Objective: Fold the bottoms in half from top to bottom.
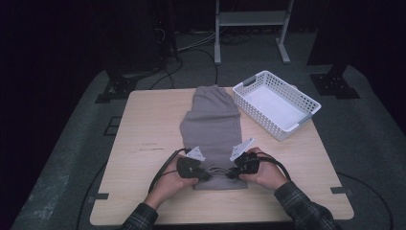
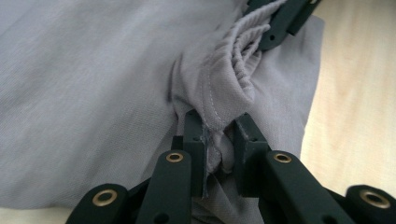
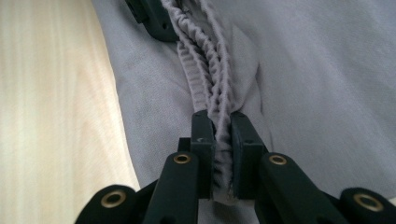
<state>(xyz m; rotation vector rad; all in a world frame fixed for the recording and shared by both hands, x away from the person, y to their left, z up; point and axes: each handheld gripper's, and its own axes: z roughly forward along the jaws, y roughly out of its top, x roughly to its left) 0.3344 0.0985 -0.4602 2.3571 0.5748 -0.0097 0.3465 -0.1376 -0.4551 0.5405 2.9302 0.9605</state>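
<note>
A grey pair of trousers point(image 1: 211, 122) lies lengthwise down the middle of the wooden table point(image 1: 143, 124), its legs pointing away and its ribbed waistband point(image 3: 205, 60) at the near end. My left gripper point(image 1: 205, 174) is shut on the left part of the waistband point(image 2: 219, 135), fabric bunched between its jaws. My right gripper point(image 1: 231, 173) is shut on the elastic edge point(image 3: 223, 140) at the right part. Both grippers sit low over the near end of the garment, facing each other a short way apart. Each gripper view shows the other gripper's jaws farther along the band.
A white slatted plastic basket point(image 1: 306, 103) stands at the table's far right, nothing inside it. Bare wood lies left and right of the trousers. Black cables trail from both grippers across the near table. Dark stands and a metal frame are on the floor beyond.
</note>
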